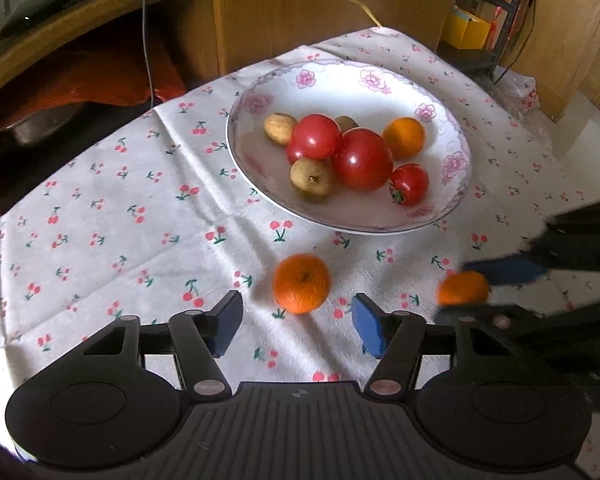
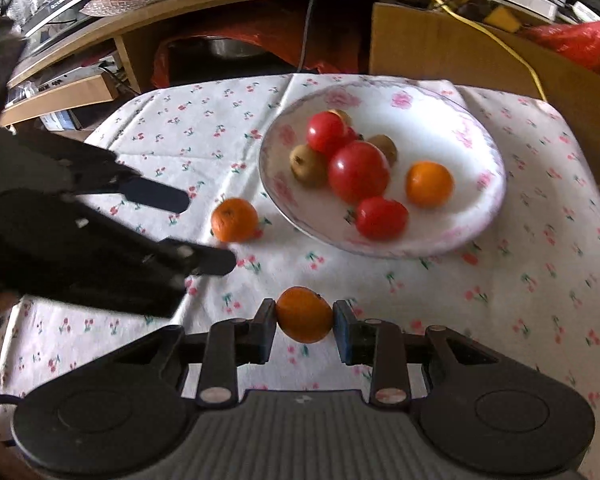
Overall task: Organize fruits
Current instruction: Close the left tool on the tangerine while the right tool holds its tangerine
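A small round orange [image 2: 305, 314] with dimpled skin sits pinched between the blue pads of the right gripper [image 2: 305, 322], which is closed narrowly on it, above the cloth near the front edge of the counter [image 2: 500, 300]. A second orange [image 1: 301, 283], round with a dark stem dimple, lies loose on the cloth just ahead of the left gripper [image 1: 296, 326], whose flat blue-faced fingers stand half spread with nothing between them. Behind both, a wide, shallow glazed plate [image 1: 380, 80] with a pink flower border holds glossy red tomatoes [image 1: 362, 159], dull brownish kiwis [image 1: 311, 179] and one more orange fruit [image 1: 404, 138]. The counter is covered by a creased white cloth [image 1: 120, 200] printed with small red cherries.
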`<state>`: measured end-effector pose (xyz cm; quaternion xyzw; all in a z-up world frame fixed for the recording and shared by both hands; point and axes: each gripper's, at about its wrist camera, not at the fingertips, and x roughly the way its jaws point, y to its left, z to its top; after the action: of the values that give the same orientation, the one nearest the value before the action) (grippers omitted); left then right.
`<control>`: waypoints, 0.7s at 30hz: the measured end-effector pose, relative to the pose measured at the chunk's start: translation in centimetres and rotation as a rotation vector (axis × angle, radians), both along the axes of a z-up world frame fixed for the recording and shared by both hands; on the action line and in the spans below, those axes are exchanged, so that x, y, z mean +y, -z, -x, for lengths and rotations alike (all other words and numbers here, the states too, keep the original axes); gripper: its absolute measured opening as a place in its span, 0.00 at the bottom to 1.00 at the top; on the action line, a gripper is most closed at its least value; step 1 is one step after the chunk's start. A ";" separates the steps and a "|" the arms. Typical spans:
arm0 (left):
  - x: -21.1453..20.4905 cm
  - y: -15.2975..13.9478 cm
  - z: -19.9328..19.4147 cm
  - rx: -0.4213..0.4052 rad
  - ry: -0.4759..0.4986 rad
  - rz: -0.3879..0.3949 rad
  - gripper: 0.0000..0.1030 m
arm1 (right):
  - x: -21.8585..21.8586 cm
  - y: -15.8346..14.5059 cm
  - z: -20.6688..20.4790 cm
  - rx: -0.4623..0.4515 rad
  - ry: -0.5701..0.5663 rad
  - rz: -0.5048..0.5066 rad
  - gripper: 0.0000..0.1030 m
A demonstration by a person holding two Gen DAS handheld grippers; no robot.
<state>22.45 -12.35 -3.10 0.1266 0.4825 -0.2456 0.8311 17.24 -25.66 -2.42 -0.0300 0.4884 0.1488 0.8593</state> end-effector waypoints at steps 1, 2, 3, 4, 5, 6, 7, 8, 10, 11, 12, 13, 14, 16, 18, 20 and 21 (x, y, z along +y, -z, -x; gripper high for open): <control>-0.2 0.3 -0.2 0.003 -0.005 -0.003 0.59 | -0.2 0.0 0.2 0.005 0.007 0.000 0.27; -0.3 0.3 -0.2 -0.009 -0.009 -0.001 0.59 | -0.4 -0.1 0.4 0.011 0.011 -0.001 0.27; -0.4 0.2 -0.3 -0.013 -0.009 0.003 0.54 | -0.5 -0.1 0.7 0.017 0.013 -0.002 0.27; -0.5 0.1 -0.4 -0.009 -0.008 0.009 0.46 | -0.7 -0.1 0.9 0.019 0.015 -0.004 0.27; -0.7 0.1 -0.5 -0.009 -0.010 0.009 0.45 | -0.8 -0.1 1.0 0.022 0.015 -0.005 0.27; -0.9 0.1 -0.5 -0.011 -0.011 0.003 0.43 | -0.8 -0.1 1.1 0.025 0.016 -0.006 0.27; -1.0 0.1 -0.5 -0.014 -0.011 -0.004 0.42 | -0.9 0.0 1.2 0.026 0.017 -0.005 0.27; -1.1 0.1 -0.3 -0.017 -0.011 -0.012 0.41 | -1.0 0.0 1.2 0.027 0.018 -0.005 0.27; -1.1 0.0 -0.1 -0.014 -0.010 -0.016 0.39 | -1.1 0.1 1.3 0.031 0.022 -0.004 0.27; -1.0 0.0 0.1 -0.008 -0.009 -0.015 0.38 | -1.2 0.1 1.3 0.032 0.025 -0.003 0.27; -0.9 -0.1 0.3 -0.003 -0.011 -0.016 0.38 | -1.2 0.1 1.4 0.031 0.028 -0.002 0.27; -0.7 -0.2 0.6 -0.001 -0.014 -0.016 0.38 | -1.2 0.1 1.5 0.030 0.030 -0.001 0.27; -0.5 -0.3 1.0 0.001 -0.014 -0.017 0.38 | -1.2 0.1 1.5 0.030 0.029 -0.001 0.27; -0.1 -0.8 1.8 0.003 -0.014 -0.012 0.38 | -1.1 -0.1 1.8 0.027 0.025 -0.002 0.27; 0.4 -1.3 2.8 0.012 -0.013 -0.003 0.38 | -0.7 -0.3 2.2 0.023 0.013 -0.004 0.27; 0.8 -1.8 4.1 0.021 -0.007 0.004 0.38 | -0.3 -0.5 2.8 0.021 0.002 -0.005 0.27; 1.0 -2.0 4.8 0.025 -0.002 0.001 0.38 | -0.2 -0.5 3.2 0.023 -0.001 -0.006 0.27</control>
<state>17.61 -11.38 -1.12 0.1226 0.4929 -0.2465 0.8254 14.07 -25.86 -1.88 -0.0260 0.4977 0.1511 0.8537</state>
